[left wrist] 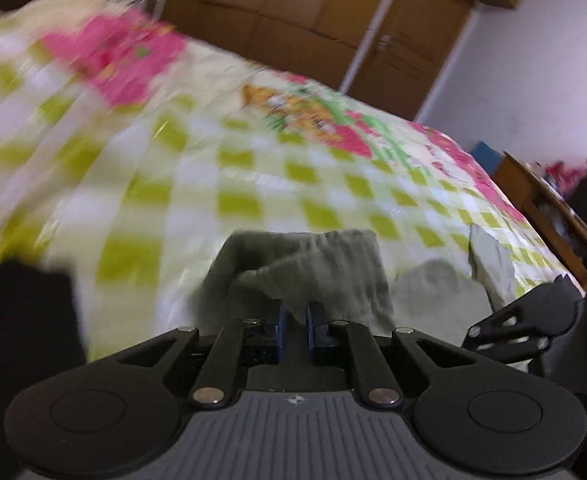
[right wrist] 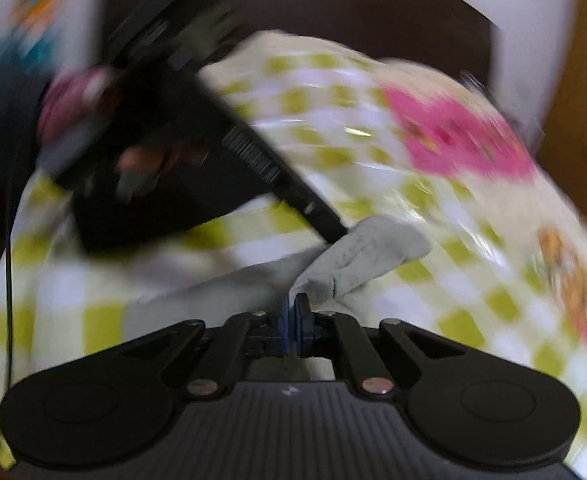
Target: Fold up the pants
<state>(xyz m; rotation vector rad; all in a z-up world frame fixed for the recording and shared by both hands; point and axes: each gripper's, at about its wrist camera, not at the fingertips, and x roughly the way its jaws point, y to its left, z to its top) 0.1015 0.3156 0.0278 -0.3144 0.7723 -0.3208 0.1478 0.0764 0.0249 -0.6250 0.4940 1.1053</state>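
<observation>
Both grippers are clamped on the grey pants right now: left gripper (left wrist: 295, 314) pinching a bunched fold (left wrist: 301, 268), right gripper (right wrist: 292, 312) nipping a thin edge. The pants (right wrist: 357, 256) sit on the near side of the checked bedspread (left wrist: 253, 168), wardrobe (left wrist: 313, 12) way behind it. My worry is that the right one's thin bite could slip if the hands pull apart too fast, and everything's blurry already.

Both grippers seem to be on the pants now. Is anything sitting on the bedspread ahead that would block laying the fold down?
Nothing visible does. The left gripper and right gripper each pinch the grey pants, and the checked bedspread ahead looks bare, though motion blur hides detail.
</observation>
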